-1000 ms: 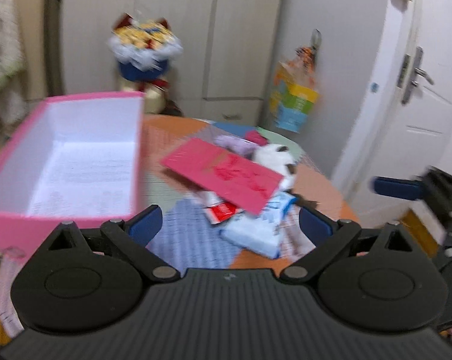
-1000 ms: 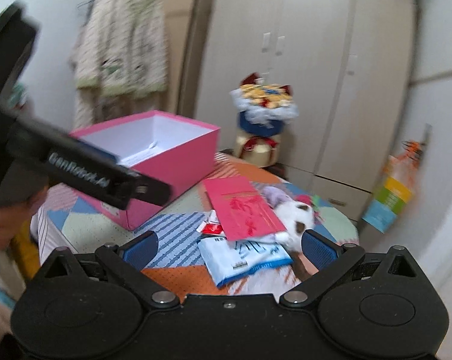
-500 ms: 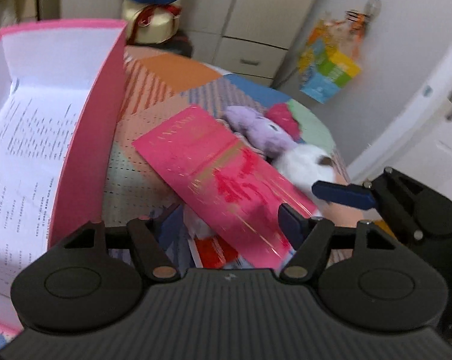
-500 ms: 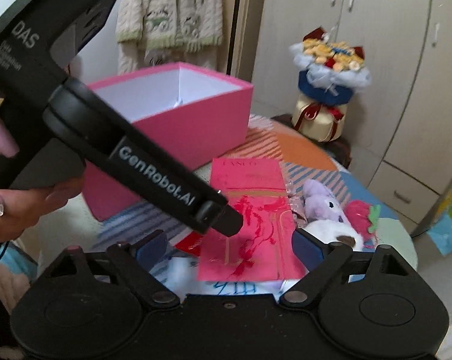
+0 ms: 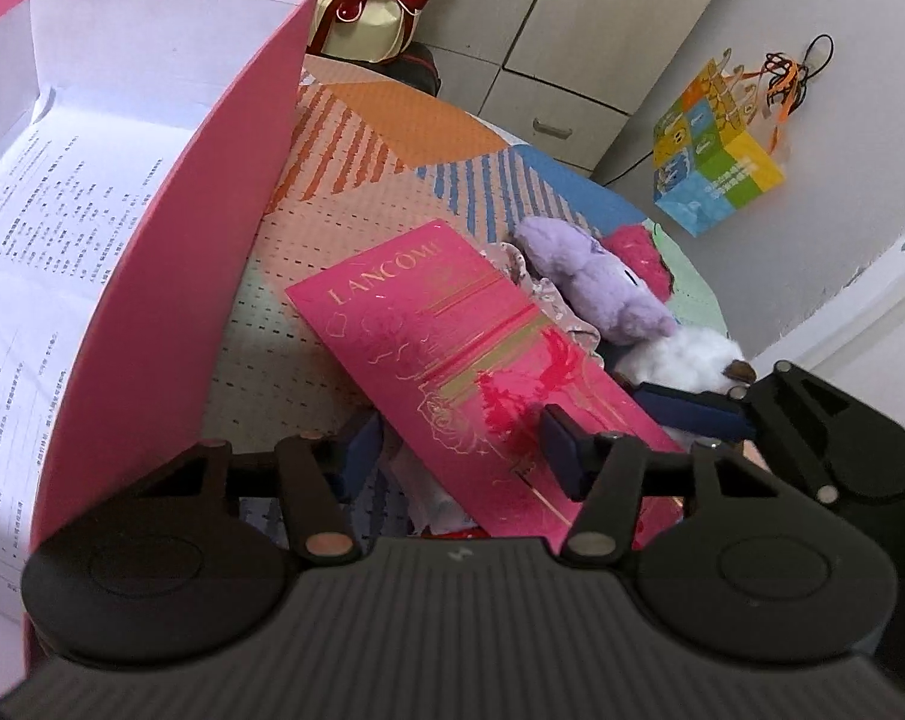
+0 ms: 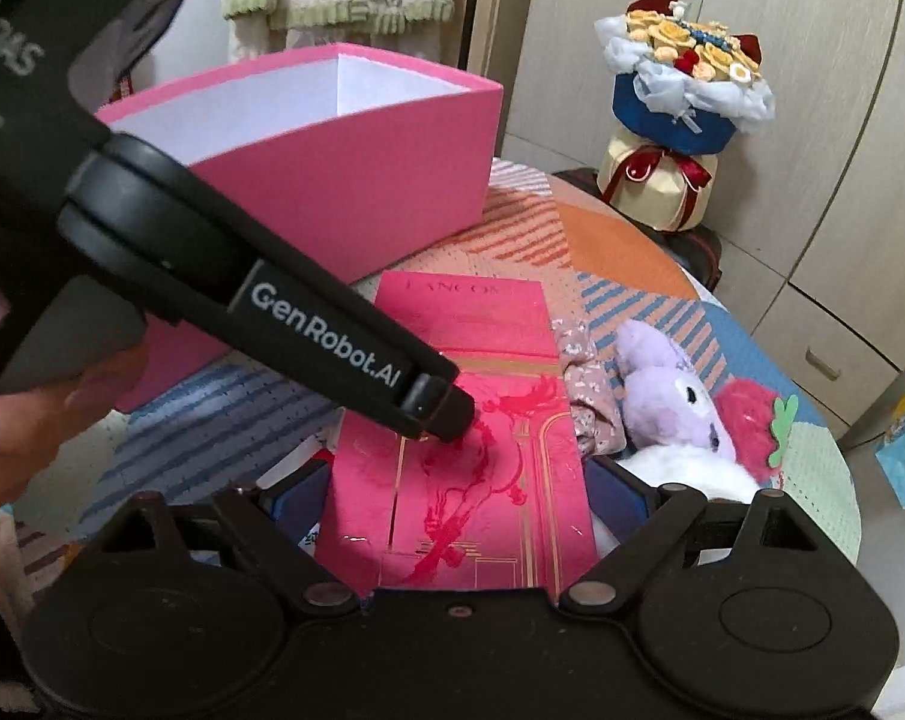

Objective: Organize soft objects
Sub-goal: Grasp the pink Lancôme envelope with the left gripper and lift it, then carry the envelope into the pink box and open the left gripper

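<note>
A flat pink Lancôme envelope lies over a pile on the patterned table, also in the right wrist view. A purple plush, a white plush and a red plush lie beside it; the purple plush shows in the right view too. My left gripper is open, its fingers either side of the envelope's near end. My right gripper is open, straddling the envelope's width. An open pink box stands at the left.
A flower bouquet stands behind the table by the cupboards. A colourful paper bag hangs on the wall at right. Packets lie under the envelope. The left gripper's arm crosses the right wrist view.
Both grippers have moved down and in toward the pink envelope, which now lies between each gripper's fingers. The objects on the table have not moved.
</note>
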Tool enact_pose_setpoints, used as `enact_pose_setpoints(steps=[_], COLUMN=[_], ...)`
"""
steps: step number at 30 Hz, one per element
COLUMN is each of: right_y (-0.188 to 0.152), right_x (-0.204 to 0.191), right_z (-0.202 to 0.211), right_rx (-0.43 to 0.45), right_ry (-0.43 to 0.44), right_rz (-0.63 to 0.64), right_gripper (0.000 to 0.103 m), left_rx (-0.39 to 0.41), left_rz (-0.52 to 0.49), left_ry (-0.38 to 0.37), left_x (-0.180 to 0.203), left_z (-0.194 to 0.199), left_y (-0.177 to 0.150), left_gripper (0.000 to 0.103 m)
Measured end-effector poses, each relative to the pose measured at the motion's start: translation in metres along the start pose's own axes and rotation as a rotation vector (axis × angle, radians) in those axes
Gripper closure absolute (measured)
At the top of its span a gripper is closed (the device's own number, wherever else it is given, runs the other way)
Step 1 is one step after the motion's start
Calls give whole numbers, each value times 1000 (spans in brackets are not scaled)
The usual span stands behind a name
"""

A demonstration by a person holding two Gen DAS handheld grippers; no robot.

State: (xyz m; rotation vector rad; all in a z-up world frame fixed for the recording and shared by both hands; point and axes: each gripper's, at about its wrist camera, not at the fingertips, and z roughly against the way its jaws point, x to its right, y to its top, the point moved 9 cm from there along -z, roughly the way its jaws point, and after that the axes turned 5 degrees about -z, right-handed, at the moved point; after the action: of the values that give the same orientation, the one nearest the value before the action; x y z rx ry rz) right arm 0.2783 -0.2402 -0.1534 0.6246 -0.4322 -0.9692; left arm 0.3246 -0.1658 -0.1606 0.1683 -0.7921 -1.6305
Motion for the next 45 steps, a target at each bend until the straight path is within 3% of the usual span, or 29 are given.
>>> enact_pose_setpoints(steps=[8,21,38,45], right_y=[4,18,5,-6], right_x=[1,-16,-80,-120], right_z=[-2,51,111,113], right_rx=[-1,62,113,49], right_ry=[-31,-81,-125,-108], right_rz=[-52,-98,-100,-86], right_gripper=[11,11,11,11], left_rx=[31,103,105,48], left_rz=[79,-42,-117,-104], left_ry=[-54,-104,-179,-192], left_x=[-3,22,16,-8], left_z=[6,67,144,162], left_y=[-3,-8,-57,-88], left_gripper=[58,59,59,59])
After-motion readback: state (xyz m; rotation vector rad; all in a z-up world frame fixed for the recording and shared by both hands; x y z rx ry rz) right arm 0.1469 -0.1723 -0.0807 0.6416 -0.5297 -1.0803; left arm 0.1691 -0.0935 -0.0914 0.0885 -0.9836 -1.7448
